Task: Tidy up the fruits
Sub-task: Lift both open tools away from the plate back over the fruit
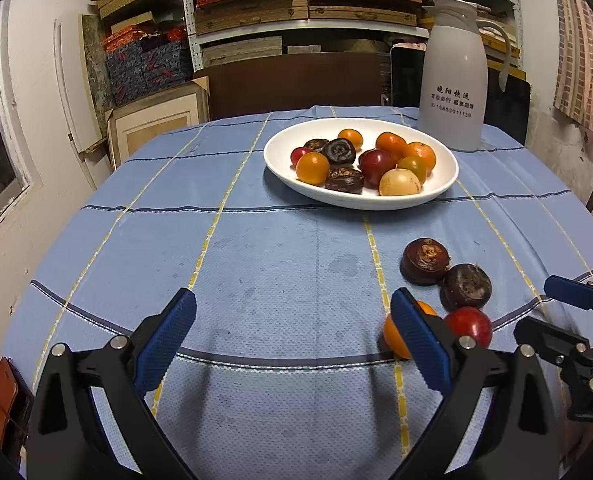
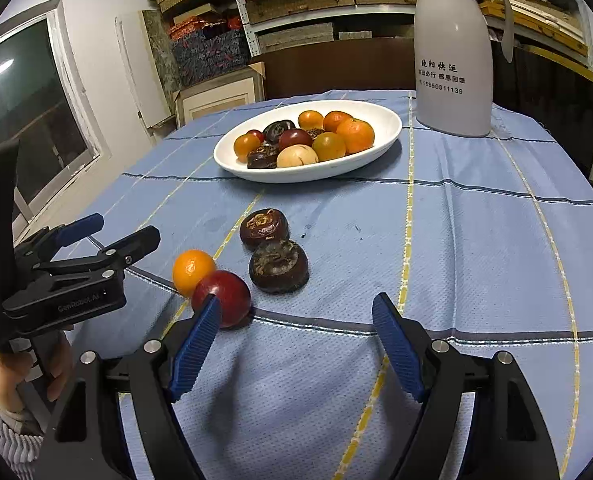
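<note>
jug: "15850011139", number unsure | left gripper: "GenRobot.AI"

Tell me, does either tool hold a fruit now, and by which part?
Nothing is held. The left tool and the right tool are both open over the tablecloth, with no fruit between their fingers.

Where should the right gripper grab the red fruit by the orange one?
Grip the red fruit across its round middle, coming from above. The orange fruit touches its far-left side, so set the fingers along the free near-left and far-right sides. The right gripper is open beside it.
</note>
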The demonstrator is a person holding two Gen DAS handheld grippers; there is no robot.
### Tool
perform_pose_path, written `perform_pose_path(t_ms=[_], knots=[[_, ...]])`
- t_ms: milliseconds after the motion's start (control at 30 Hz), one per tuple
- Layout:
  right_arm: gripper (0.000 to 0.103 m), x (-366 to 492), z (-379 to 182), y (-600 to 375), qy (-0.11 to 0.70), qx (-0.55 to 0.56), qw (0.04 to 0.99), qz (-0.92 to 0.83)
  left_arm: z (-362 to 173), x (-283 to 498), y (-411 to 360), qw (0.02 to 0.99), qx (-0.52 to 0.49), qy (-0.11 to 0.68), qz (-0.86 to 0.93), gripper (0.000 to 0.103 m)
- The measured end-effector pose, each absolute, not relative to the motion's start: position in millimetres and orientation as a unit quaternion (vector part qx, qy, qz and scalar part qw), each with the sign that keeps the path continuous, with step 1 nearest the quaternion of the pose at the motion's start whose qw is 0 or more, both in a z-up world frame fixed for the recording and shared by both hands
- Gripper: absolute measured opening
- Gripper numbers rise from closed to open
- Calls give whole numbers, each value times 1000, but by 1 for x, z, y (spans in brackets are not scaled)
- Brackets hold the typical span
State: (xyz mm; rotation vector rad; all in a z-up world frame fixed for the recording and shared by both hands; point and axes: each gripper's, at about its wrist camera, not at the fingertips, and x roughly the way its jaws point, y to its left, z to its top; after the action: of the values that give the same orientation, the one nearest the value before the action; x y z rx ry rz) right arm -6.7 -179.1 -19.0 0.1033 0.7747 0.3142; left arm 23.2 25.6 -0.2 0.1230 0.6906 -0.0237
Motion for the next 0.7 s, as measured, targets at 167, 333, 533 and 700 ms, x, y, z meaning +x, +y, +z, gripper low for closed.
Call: perform_pose_path(t_ms=[167,333,533,700], knots=[[79,-6,-20,-177,380,48,911,155,-1,24,24,939,64,339,-12,96],[79,-7,-21,-176,381,45,910,157,-2,25,23,937,66,343,-12,96],[79,-7,-22,-174,384,43,908,160,-3,25,22,936,71,345,-13,96],[79,-6,-23,-169,389,37,906,166,-4,25,21,935,72,346,-13,96]])
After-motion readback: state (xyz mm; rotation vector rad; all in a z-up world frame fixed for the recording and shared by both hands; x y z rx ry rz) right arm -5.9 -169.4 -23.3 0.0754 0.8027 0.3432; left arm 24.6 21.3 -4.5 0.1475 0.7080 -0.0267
